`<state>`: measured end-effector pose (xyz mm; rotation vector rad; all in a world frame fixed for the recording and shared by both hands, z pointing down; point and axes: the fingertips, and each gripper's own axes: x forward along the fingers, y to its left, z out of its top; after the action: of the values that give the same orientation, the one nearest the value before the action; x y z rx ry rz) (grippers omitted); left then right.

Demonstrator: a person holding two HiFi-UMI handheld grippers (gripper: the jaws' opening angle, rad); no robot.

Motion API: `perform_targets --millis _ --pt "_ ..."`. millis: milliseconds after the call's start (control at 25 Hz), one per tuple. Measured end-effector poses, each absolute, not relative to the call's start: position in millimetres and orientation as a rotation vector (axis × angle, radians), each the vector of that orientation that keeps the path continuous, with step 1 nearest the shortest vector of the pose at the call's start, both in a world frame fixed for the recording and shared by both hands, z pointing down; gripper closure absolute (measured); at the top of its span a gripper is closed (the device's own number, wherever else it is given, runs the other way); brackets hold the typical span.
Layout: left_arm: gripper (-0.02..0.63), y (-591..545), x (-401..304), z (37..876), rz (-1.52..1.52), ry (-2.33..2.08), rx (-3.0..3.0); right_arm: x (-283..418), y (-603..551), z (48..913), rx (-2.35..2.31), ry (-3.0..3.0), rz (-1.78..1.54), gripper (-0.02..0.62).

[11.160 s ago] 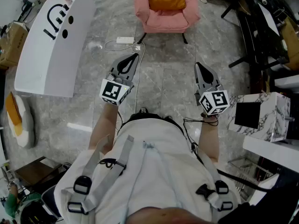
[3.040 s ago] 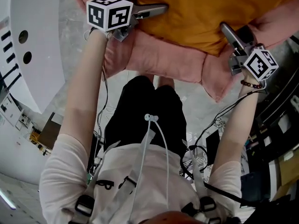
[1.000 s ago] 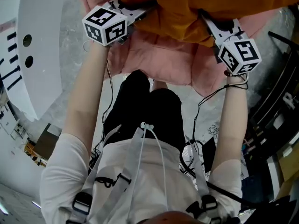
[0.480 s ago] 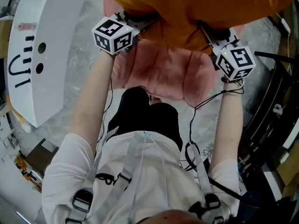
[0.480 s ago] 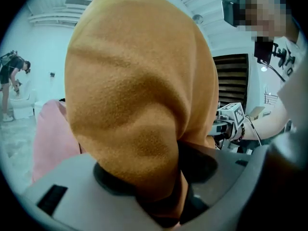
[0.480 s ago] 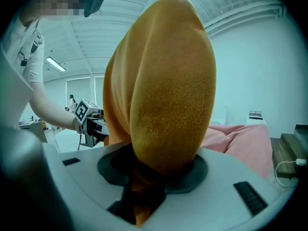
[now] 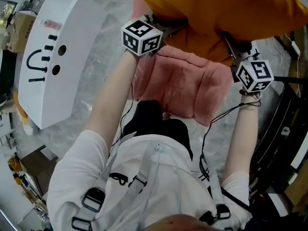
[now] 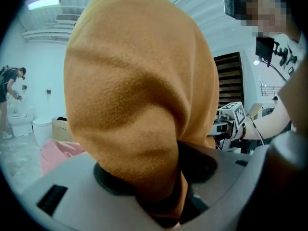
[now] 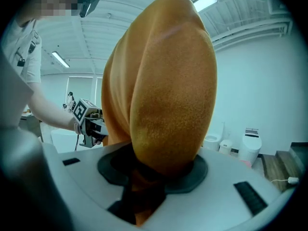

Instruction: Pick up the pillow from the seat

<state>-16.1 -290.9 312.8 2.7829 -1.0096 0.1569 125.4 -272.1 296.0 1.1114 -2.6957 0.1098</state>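
Observation:
An orange pillow (image 7: 226,8) hangs in the air above the pink armchair seat (image 7: 183,83), held at both sides. My left gripper (image 7: 168,24) is shut on its left edge; in the left gripper view the orange pillow (image 8: 139,95) bulges out of the jaws and fills the middle. My right gripper (image 7: 236,44) is shut on the pillow's right edge, and in the right gripper view the orange pillow (image 9: 168,85) rises straight from between the jaws. Each gripper's fingertips are buried in the fabric.
A white counter (image 7: 57,57) with black marks stands to the left on the grey marble floor (image 7: 103,97). Dark furniture and cables (image 7: 284,143) crowd the right side. A person (image 8: 8,88) and white toilets (image 8: 21,121) show far off in the left gripper view.
Both grippers have lifted the pillow upward off the pink seat, which is now uncovered below. The head view has tilted, so more of the white counter shows at left.

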Motion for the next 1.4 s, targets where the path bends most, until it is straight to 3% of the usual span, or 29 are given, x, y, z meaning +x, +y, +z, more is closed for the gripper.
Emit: perform_targets --millis 1400 --pt "0.347 -290.6 1.1 95.5 -0.050 -1.037 3.054 138.1 -264.2 79.8 1.246 -2.691 -0.312 0.410"
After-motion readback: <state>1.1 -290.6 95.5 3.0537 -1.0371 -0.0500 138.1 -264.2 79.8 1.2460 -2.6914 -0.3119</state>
